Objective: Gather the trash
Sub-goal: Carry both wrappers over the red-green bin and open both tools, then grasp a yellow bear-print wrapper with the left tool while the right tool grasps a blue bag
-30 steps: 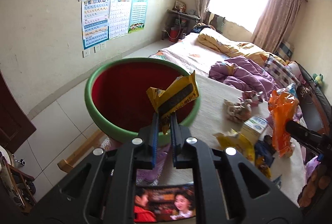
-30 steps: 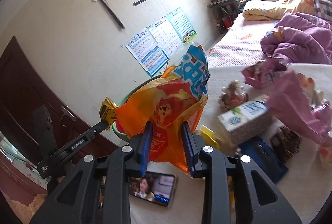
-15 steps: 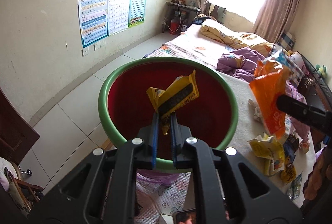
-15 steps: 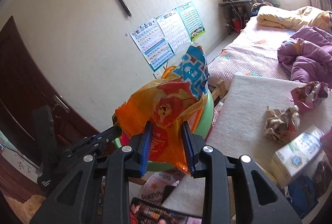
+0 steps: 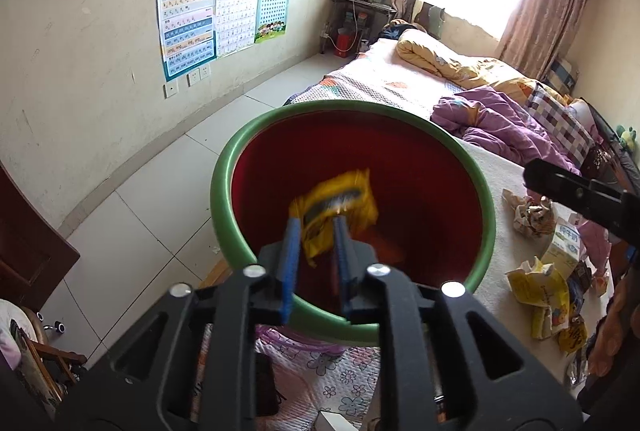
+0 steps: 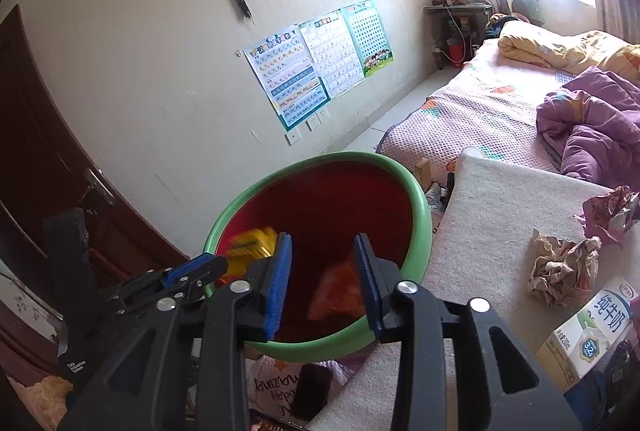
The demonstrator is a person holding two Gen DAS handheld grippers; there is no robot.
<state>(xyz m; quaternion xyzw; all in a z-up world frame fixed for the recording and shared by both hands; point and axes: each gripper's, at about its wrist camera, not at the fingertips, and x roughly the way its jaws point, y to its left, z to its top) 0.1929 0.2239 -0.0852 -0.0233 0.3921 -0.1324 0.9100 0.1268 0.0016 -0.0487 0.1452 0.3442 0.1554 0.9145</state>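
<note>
My left tongs (image 5: 316, 231) apart over the bin (image 5: 224, 191), blurred yellow wrapper (image 5: 336, 203) loose between the pads | my right tongs (image 6: 322, 251) apart, holding nothing | orange bag (image 6: 336, 295) lying inside the bin | crumpled paper (image 6: 564, 267) and milk carton (image 6: 588, 335) on the white mat (image 6: 492, 207) beside it

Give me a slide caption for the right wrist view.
Open right claw above the green-rimmed red bin, orange bag inside.
</note>
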